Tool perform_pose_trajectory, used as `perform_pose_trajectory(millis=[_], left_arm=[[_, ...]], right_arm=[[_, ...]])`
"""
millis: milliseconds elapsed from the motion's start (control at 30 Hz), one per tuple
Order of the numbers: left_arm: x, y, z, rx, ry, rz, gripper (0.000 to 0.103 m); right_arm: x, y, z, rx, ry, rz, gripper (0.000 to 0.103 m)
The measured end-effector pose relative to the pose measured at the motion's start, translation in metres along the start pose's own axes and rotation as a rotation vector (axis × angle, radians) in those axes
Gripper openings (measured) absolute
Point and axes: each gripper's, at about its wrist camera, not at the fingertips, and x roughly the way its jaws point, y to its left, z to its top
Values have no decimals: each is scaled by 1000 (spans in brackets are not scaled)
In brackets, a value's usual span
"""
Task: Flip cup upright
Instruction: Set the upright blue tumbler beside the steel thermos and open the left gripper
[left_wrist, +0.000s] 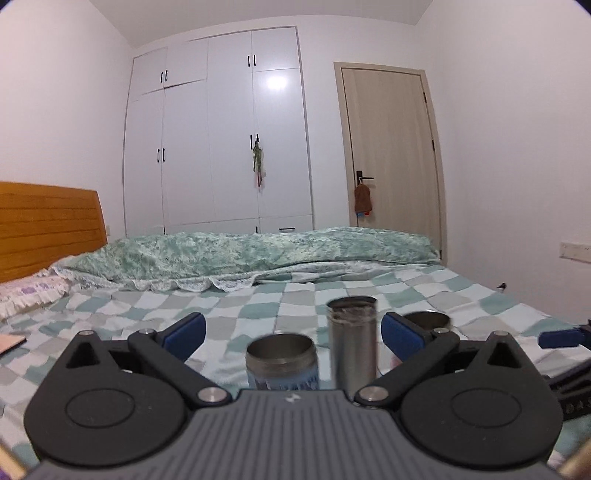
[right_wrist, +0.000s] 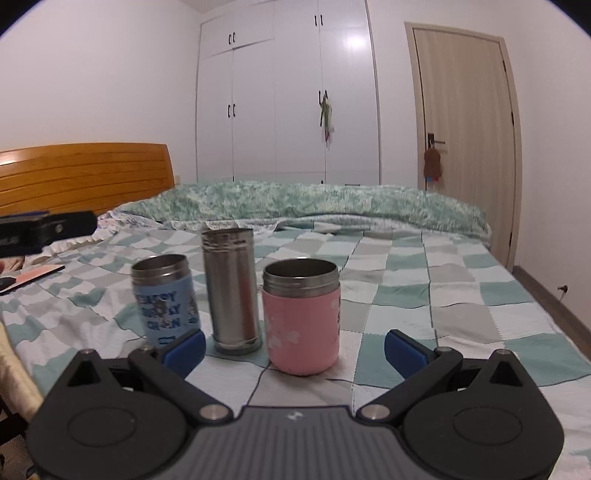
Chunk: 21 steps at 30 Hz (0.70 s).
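Steel-rimmed pink cup, blue printed cup and tall bare steel flask all stand mouth-up on the checked bed, both tools spread and empty, so flipping appears complete.
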Motion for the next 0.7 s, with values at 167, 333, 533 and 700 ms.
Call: perform_pose_trajectory(millis=[167,333,533,700], left_arm=[[-31,-3,-15,-22,27,-10,103],[-55,-3,-34,-49,42,-14,103],[-74,-9,-59,-65,23,11,103],[-85,-17,-79,-62,-20,28,103]], right_arm=[[-34,5,-5,-9,-19,-15,103],[-62,7,-18,-11,-38,-36,103],[-87,7,-42,-20,-78,-76,103],[-105,6,-65,-41,-137,-120,103]])
